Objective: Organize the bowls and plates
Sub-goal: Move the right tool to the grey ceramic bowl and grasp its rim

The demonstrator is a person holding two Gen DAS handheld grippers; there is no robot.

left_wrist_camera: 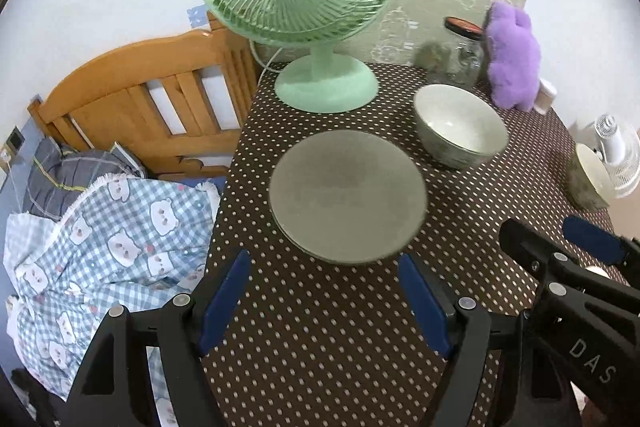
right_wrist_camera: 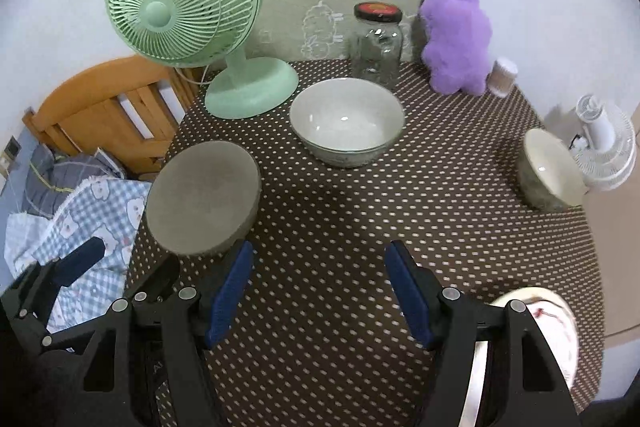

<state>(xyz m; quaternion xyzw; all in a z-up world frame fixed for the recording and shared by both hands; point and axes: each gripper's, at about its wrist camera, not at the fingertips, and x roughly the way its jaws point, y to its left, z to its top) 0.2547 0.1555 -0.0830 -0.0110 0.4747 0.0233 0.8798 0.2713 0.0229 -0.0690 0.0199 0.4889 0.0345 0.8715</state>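
A grey plate lies on the dotted brown table, just ahead of my open, empty left gripper; it also shows in the right wrist view at the left. A large pale bowl stands behind it, central in the right wrist view. A smaller bowl stands at the right table edge, also seen in the left wrist view. A white plate with a red pattern lies under my right gripper's right finger. My right gripper is open and empty, above bare tablecloth.
A green desk fan stands at the back left, a glass jar and a purple plush toy at the back. A small white fan is at the right. A wooden bed with bedding lies left of the table.
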